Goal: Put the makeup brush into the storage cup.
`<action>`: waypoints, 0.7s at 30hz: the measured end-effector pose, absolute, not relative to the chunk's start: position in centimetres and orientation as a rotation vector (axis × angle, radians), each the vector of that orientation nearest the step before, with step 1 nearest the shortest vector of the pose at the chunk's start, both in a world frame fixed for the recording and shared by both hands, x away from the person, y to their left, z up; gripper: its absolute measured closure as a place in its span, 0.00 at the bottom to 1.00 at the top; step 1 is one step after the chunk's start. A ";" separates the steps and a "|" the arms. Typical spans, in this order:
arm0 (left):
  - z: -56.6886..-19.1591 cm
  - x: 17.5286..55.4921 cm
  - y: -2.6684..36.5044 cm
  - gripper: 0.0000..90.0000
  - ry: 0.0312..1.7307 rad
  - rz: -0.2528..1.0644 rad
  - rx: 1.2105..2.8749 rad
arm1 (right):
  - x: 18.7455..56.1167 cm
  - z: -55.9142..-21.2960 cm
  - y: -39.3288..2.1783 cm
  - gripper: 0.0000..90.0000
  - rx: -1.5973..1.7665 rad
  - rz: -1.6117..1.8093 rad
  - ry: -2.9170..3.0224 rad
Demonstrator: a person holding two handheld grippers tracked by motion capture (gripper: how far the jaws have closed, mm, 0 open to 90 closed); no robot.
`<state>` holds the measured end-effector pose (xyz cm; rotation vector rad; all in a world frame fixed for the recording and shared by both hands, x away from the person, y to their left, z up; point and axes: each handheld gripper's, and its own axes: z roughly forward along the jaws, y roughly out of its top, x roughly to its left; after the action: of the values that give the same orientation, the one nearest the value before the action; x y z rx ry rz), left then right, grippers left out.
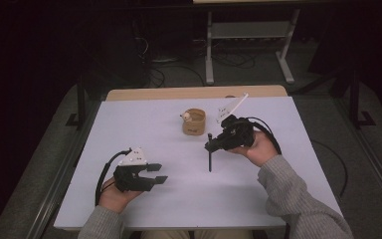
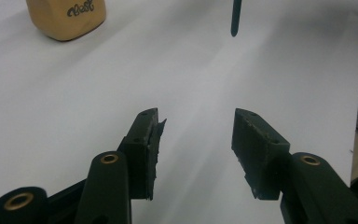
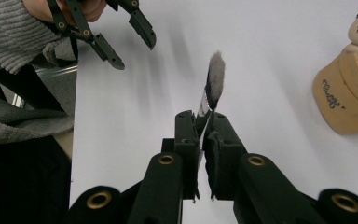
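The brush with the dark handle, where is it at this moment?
In the high view, the brush is right of the table's centre, held by the right gripper, its handle pointing down at the white table. The tan cup stands just behind it.

So the high view sits above the person's side, looking forward and down over the whole white tabletop [image 1: 144, 124] and some floor beyond. The left gripper view rides low, close to the surface, looking out between its own jaws. The right gripper view does the same from farther up the table. All three catch the tan holder [image 1: 193, 122] and the brush [image 1: 210, 152].
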<state>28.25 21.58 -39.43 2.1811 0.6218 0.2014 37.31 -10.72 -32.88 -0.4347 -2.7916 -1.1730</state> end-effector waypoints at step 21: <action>-39.2 28.1 22.4 0.53 0.638 0.240 2.170 | 38.6 -31.4 -12.2 0.92 -0.477 -1.176 -2.798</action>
<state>28.12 22.41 -39.18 2.1700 0.6379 0.2400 38.62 -12.16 -31.37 -0.4772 -2.7978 -1.1761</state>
